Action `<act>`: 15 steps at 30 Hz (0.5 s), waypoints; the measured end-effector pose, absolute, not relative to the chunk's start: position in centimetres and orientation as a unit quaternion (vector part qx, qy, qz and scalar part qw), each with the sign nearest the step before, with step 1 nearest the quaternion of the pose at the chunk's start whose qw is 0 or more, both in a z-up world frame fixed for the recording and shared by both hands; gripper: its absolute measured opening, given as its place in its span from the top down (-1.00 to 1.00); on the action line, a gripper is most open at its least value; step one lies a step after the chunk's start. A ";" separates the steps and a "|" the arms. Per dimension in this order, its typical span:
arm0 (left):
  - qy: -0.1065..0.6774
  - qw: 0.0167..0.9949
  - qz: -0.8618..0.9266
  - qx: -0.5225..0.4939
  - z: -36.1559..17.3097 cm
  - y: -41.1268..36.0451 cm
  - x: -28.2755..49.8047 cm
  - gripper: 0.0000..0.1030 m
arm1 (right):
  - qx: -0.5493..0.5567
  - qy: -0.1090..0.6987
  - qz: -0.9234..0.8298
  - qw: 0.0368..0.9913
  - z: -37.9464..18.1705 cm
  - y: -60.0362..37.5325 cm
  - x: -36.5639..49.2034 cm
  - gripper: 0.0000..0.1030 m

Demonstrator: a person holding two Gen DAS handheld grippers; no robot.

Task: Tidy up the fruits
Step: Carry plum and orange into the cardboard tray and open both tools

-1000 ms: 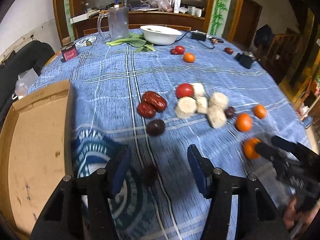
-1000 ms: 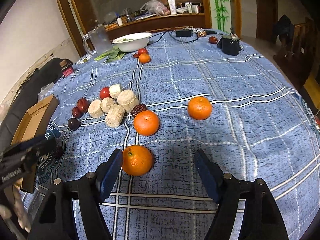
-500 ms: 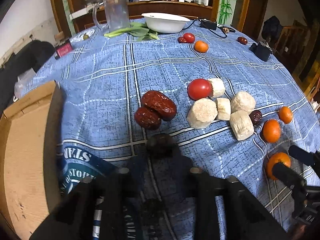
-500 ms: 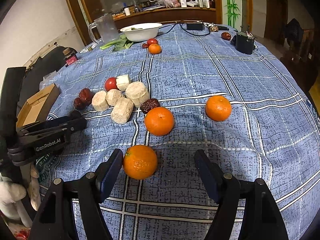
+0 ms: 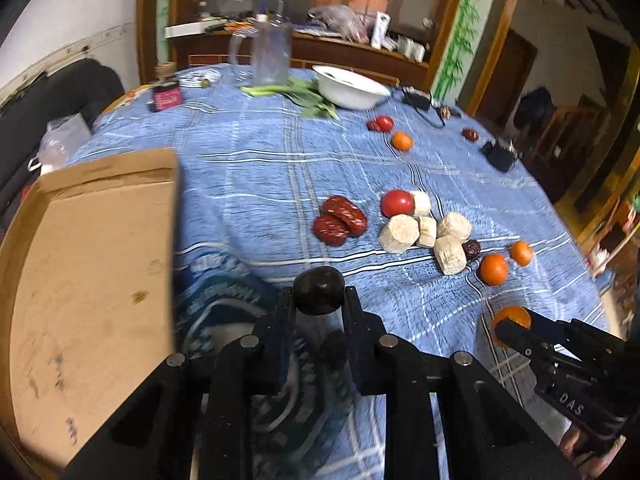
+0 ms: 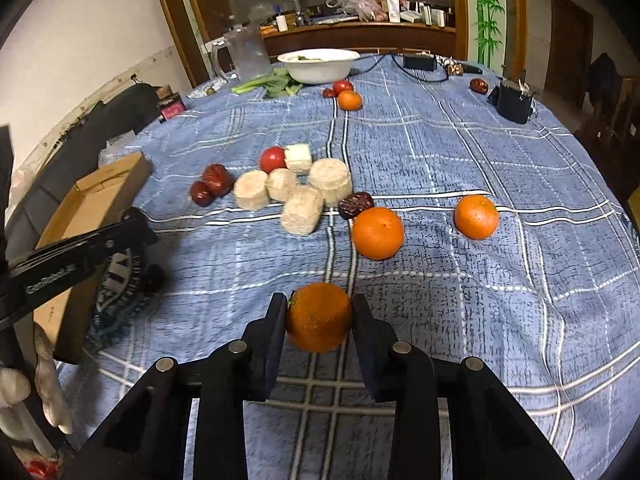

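Note:
My left gripper [image 5: 319,293] is shut on a dark round fruit [image 5: 319,286], held just above the blue checked tablecloth [image 5: 256,184], right of the open cardboard box [image 5: 80,280]. The jaws of my right gripper [image 6: 319,303] are closing on an orange [image 6: 319,318], and both pads touch its sides. In the left wrist view that orange [image 5: 516,314] shows at the right gripper's tip. Two more oranges [image 6: 377,233] [image 6: 476,216] lie beyond it. Red dates [image 5: 340,220], a tomato [image 5: 396,203] and pale cut cylinders [image 5: 400,234] sit mid-table.
A white bowl [image 5: 350,88], a clear jug [image 5: 270,56] and leafy greens [image 5: 296,94] stand at the far edge. A tomato and an orange [image 6: 349,100] lie near the bowl. A small black device [image 6: 514,100] with a cable sits far right. The left gripper [image 6: 136,224] reaches in beside the box [image 6: 92,208].
The left gripper went forward, shut on the dark fruit and lifted it off the cloth. The right gripper's jaws drew in onto the orange.

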State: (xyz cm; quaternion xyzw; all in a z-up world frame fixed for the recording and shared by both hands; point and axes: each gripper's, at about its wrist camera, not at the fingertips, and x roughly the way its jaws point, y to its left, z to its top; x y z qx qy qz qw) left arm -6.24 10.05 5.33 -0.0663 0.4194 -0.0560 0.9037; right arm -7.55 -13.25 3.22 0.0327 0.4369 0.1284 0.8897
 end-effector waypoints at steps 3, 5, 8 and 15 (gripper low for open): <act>0.407 0.908 -0.041 -0.092 6.2 12.7 -8.5 0.57 | 0.026 0.424 0.144 0.894 4.7 -12.1 -8.8 0.32; 0.397 0.912 -0.023 -0.106 6.7 15.0 -9.8 0.57 | 0.015 0.416 0.160 0.895 5.9 -10.5 -9.8 0.32; 0.383 0.916 0.013 -0.122 7.3 18.4 -11.4 0.56 | 0.007 0.412 0.189 0.891 7.1 -7.9 -10.9 0.32; 0.364 0.915 0.109 -0.134 7.5 25.8 -14.3 0.56 | -0.020 0.424 0.287 0.859 8.4 1.9 -12.3 0.32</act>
